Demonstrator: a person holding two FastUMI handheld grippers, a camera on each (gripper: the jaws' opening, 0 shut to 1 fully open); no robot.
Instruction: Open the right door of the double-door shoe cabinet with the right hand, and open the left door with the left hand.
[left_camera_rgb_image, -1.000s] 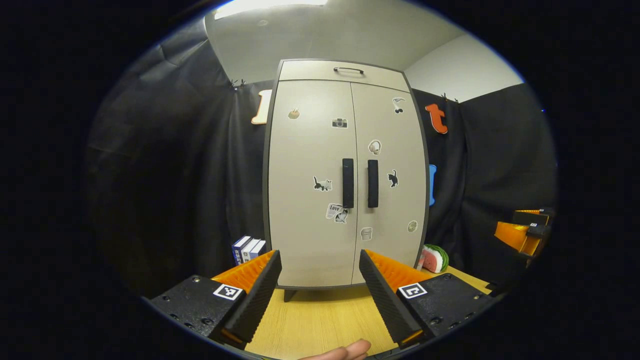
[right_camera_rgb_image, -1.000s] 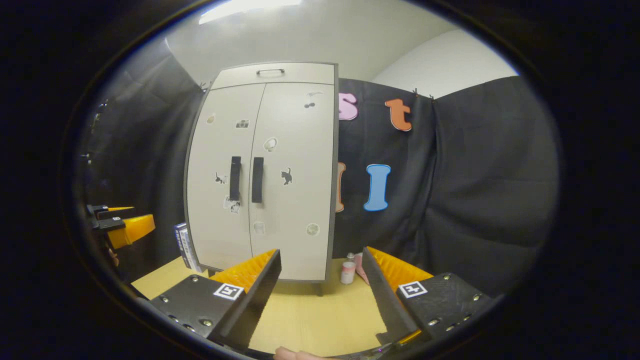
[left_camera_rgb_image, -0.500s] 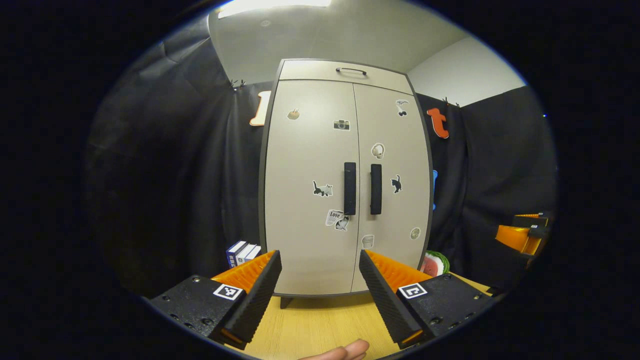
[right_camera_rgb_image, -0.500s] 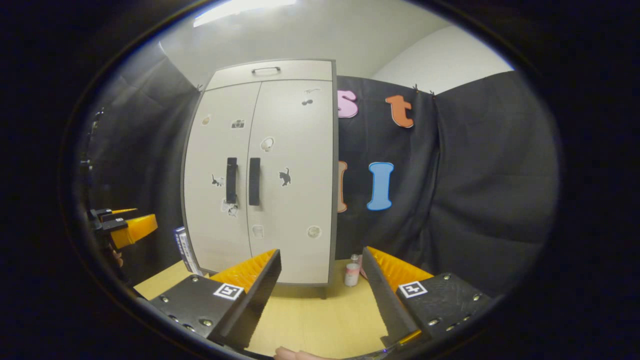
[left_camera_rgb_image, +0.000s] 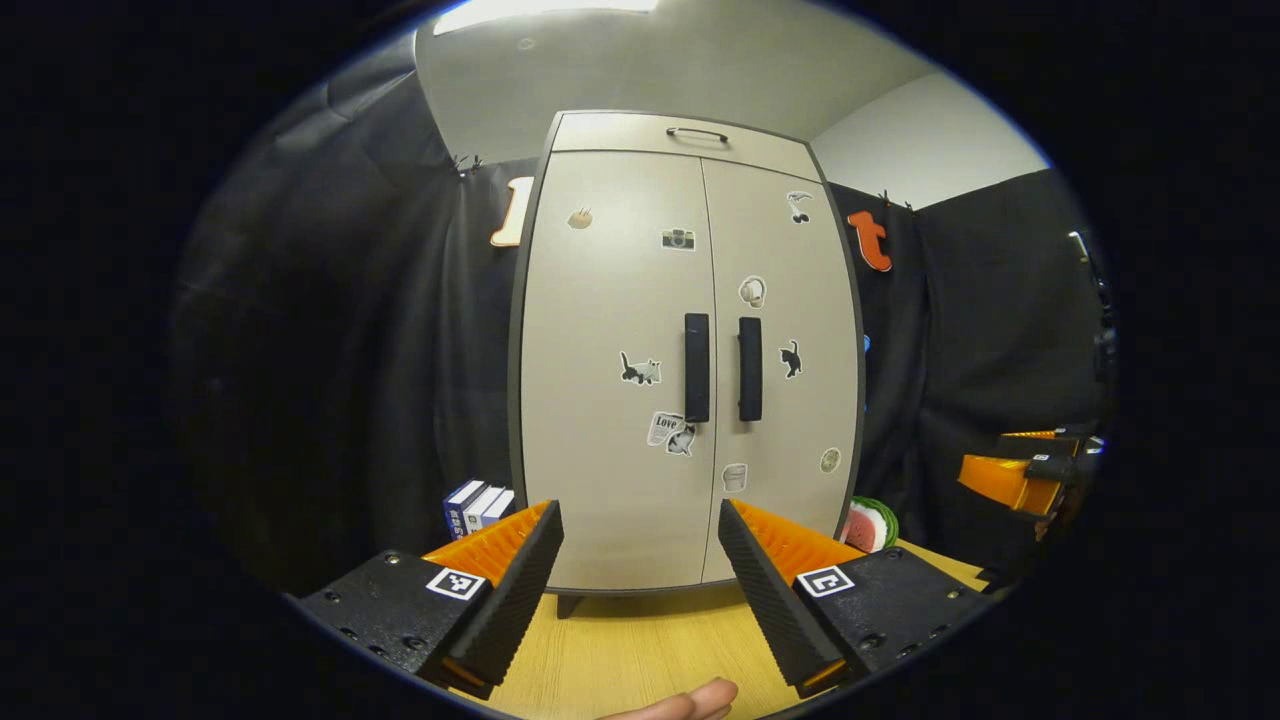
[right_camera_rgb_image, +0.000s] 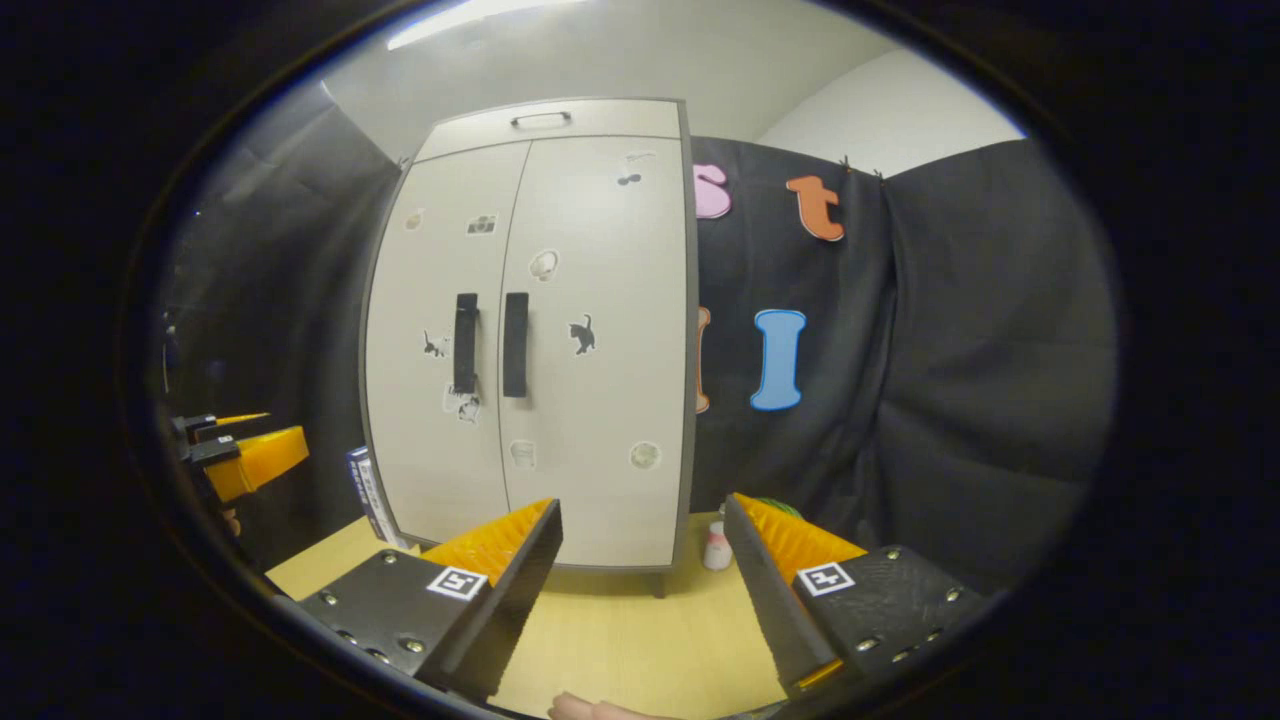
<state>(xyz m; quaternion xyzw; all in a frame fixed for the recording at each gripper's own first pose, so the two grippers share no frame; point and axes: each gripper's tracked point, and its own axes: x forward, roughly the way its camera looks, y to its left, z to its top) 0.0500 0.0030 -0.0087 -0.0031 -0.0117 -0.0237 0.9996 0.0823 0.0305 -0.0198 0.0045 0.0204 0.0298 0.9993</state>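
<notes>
In the left gripper view, books (left_camera_rgb_image: 478, 503) are standing at the far left on the wooden table (left_camera_rgb_image: 640, 650), just beside the shoe cabinet (left_camera_rgb_image: 685, 350), which is sitting upright at the table's back with both doors closed. The left door (left_camera_rgb_image: 610, 370) and right door (left_camera_rgb_image: 785, 360) are meeting at a centre seam, and the left handle (left_camera_rgb_image: 697, 367) and right handle (left_camera_rgb_image: 750, 369) are hanging side by side across it. The left gripper (left_camera_rgb_image: 640, 580) is hovering well short of the cabinet, fingers spread apart and gripping nothing, with bare table ahead. A watermelon slice (left_camera_rgb_image: 868, 523) is lying by the cabinet's right edge. The right gripper (right_camera_rgb_image: 640, 580) is likewise hanging back with its fingers apart, and a small bottle (right_camera_rgb_image: 716, 545) is standing near the cabinet's right corner.
</notes>
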